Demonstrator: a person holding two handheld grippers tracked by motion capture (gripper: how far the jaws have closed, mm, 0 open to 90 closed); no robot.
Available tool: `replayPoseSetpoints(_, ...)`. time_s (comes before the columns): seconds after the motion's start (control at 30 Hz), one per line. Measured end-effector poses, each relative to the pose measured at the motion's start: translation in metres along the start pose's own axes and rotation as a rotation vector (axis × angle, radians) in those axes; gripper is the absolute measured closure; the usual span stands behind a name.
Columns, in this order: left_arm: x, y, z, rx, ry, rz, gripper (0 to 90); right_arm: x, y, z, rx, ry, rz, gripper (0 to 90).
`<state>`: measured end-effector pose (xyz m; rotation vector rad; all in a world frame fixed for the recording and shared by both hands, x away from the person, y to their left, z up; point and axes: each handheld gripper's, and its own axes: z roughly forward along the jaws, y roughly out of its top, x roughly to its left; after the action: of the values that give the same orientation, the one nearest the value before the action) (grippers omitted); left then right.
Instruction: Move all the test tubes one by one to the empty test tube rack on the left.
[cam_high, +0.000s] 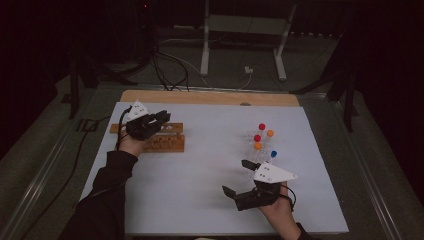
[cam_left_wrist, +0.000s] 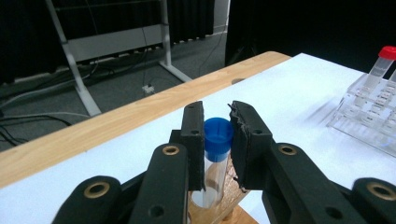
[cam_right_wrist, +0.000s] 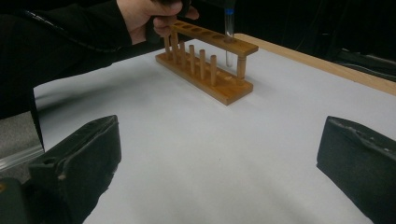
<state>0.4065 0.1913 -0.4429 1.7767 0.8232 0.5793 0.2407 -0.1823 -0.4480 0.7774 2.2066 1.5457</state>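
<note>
A clear tube with a blue cap (cam_left_wrist: 218, 135) stands in the end hole of a wooden tube rack (cam_high: 165, 142) at the table's left. My left gripper (cam_left_wrist: 217, 133) is shut on that tube just under the cap. In the right gripper view the tube (cam_right_wrist: 229, 37) hangs through the rack's top bar (cam_right_wrist: 212, 37), its tip above the base. My right gripper (cam_high: 236, 176) stands wide open at the front right, nothing between its jaws, just in front of a clear plastic rack (cam_high: 260, 147). That rack holds several tubes with red, orange and blue caps.
A white sheet (cam_high: 200, 190) covers the table, with a wooden strip (cam_high: 210, 97) along its far edge. Behind the table are a white metal stand (cam_high: 245, 30) and cables on the floor. A red-capped tube (cam_left_wrist: 380, 65) rises from the clear rack (cam_left_wrist: 369, 116).
</note>
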Motion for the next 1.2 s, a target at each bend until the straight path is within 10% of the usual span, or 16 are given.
replayPoseSetpoints(0.83,0.001,-0.012,0.01,0.061,-0.027,-0.013,75.7,0.0,0.005,-0.008,-0.035,0.02,-0.006,0.0)
replayPoseSetpoints(1.2,-0.012,0.009,-0.027,0.002,-0.091,0.0,41.6,-0.023,0.018,-0.037,-0.081,-0.07,-0.032,0.0)
